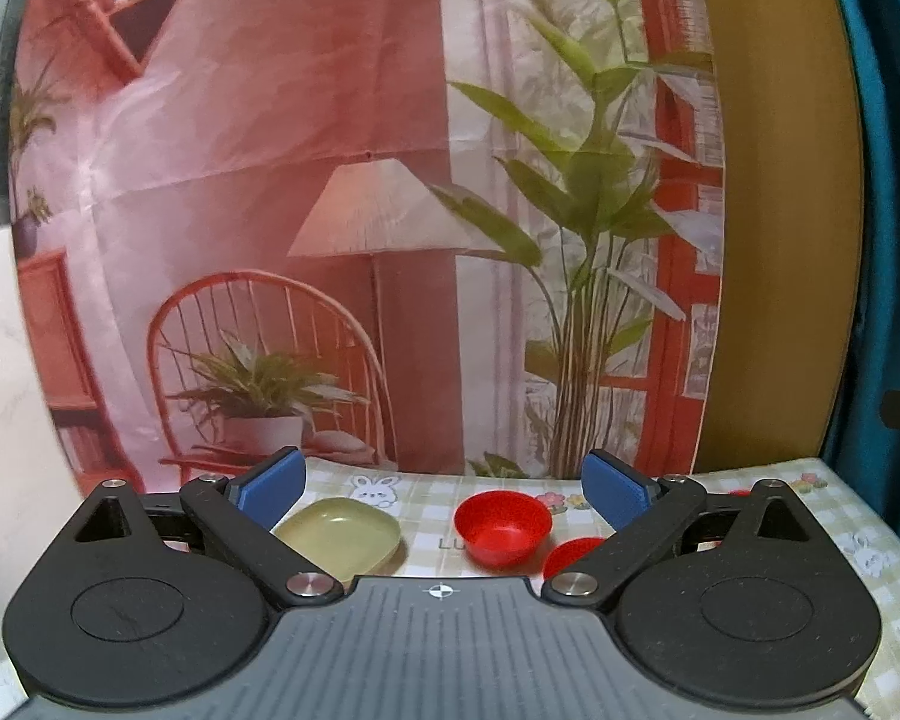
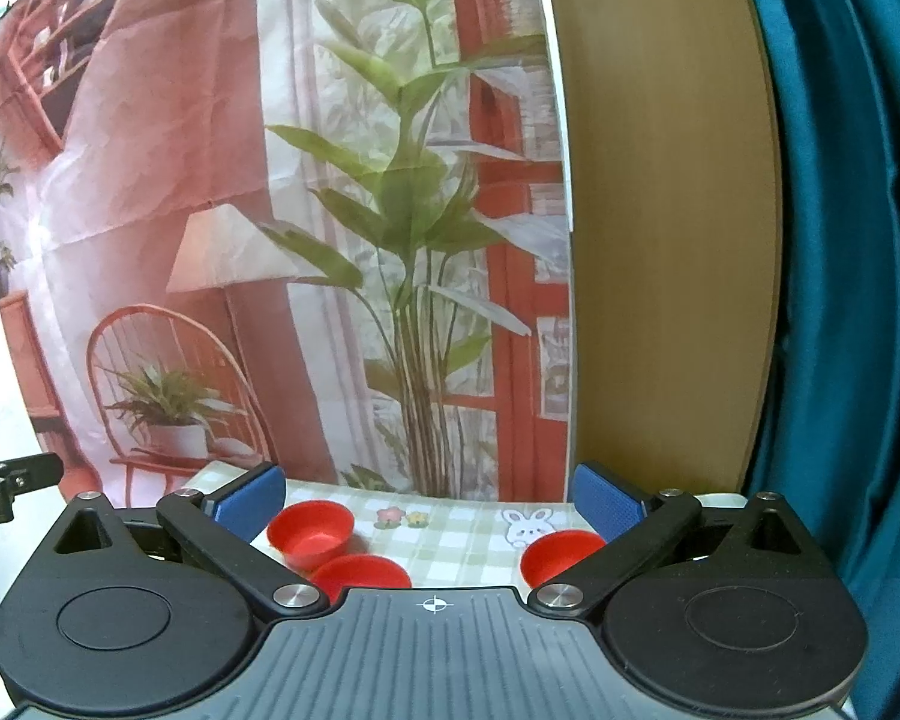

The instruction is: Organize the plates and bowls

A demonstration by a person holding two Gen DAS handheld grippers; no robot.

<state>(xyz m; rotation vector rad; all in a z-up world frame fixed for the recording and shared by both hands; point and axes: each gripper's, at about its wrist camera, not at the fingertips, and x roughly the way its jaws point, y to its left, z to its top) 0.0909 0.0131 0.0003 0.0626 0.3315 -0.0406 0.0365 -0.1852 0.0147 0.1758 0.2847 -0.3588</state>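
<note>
Both tongs stand released, blue pads spread wide and gripping nothing: the left tongs (image 1: pixel 444 489) hang over the near part of the bench (image 1: pixel 834 528), the right tongs (image 2: pixel 429 498) over its right stretch.

Only the left wrist view shows the pale yellow-green shallow plastic plate (image 1: pixel 341 531), which lies just inside the left pad, empty. That view also catches a round red plastic bowl (image 1: pixel 503 519) near the middle and a second red bowl (image 1: pixel 573 555) just before it, half hidden by the tongs' linkage; a red sliver at the far right may be another, but I cannot tell.

Only the right wrist view shows three red bowls at once: one (image 2: pixel 311 531) by the left pad, one (image 2: pixel 363 576) touching or just before it, and one (image 2: pixel 561 546) apart by the right pad. All appear empty. At that view's left edge the tip of the left tongs shows.

Counted: one plate, three red bowls, all sitting on the checked, rabbit-printed cloth (image 2: pixel 462 534) covering the bench.
</note>
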